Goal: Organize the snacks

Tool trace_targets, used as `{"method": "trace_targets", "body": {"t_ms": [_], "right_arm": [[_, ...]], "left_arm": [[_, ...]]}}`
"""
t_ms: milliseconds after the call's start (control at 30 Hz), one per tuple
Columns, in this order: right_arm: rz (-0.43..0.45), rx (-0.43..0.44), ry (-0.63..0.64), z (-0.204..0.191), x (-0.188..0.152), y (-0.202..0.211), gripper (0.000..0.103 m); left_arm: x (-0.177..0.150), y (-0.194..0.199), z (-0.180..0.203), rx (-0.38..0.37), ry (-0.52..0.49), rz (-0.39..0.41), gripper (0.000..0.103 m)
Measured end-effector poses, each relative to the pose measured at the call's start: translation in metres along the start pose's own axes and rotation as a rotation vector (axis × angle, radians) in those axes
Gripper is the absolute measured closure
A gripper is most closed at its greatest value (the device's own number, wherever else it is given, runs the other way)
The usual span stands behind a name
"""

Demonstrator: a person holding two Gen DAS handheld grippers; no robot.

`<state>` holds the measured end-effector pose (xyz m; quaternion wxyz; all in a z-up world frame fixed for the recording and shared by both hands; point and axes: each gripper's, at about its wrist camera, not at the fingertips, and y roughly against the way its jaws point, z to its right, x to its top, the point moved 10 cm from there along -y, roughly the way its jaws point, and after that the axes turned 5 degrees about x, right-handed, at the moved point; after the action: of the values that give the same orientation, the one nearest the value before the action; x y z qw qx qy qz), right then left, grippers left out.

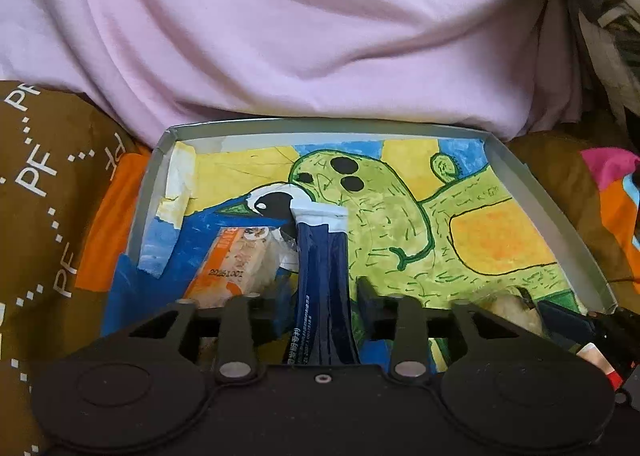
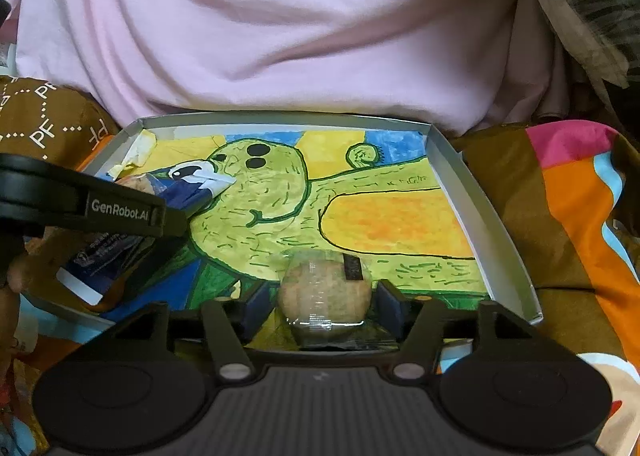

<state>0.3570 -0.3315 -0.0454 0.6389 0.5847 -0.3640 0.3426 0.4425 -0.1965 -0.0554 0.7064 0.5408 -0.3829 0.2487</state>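
Note:
A shallow grey tray (image 1: 328, 124) lined with a painted green cartoon figure lies on the bedding; it also shows in the right wrist view (image 2: 480, 207). My left gripper (image 1: 320, 296) is shut on a dark blue snack packet (image 1: 320, 264) with a white sealed end, held over the tray's left part. An orange wrapped snack (image 1: 236, 260) lies in the tray beside it. My right gripper (image 2: 324, 302) is shut on a round bun in clear wrap (image 2: 324, 288) over the tray's near edge. The left gripper's body (image 2: 100, 211) and its blue packet (image 2: 188, 187) show at the left of the right wrist view.
A pink sheet (image 1: 300, 35) rises right behind the tray's far wall. Brown and orange patterned bedding (image 1: 44, 183) surrounds the tray on both sides (image 2: 572, 215). More wrapped items lie at the near right corner (image 1: 592, 352).

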Motion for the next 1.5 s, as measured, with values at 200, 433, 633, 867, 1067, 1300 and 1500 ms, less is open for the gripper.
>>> {"method": "trace_targets", "body": {"t_ms": [200,433,633,867,1067,1300,1500], "right_arm": [[0.053,0.002,-0.005,0.000,0.009,0.020,0.015],[0.126,-0.003,-0.031,0.006,0.023,0.057,0.003],[0.190,0.010,-0.054,0.007,0.026,0.097,0.000],[0.237,0.015,-0.047,0.000,0.020,0.142,0.000],[0.303,0.030,-0.034,-0.012,0.015,0.191,0.000],[0.351,0.065,-0.023,-0.034,-0.003,0.242,0.000],[0.340,0.098,-0.012,-0.052,-0.030,0.266,0.000]], "left_arm": [[0.007,0.022,-0.002,0.020,0.007,0.049,0.031],[0.015,0.064,-0.004,0.034,0.010,0.124,0.012],[0.015,0.110,-0.009,0.055,-0.002,0.196,0.003],[0.007,0.162,-0.016,0.061,-0.003,0.246,0.001],[-0.007,0.202,-0.023,0.066,0.015,0.277,0.001],[-0.033,0.248,-0.033,0.074,0.025,0.314,0.001],[-0.064,0.277,-0.045,0.102,0.010,0.320,0.001]]}}
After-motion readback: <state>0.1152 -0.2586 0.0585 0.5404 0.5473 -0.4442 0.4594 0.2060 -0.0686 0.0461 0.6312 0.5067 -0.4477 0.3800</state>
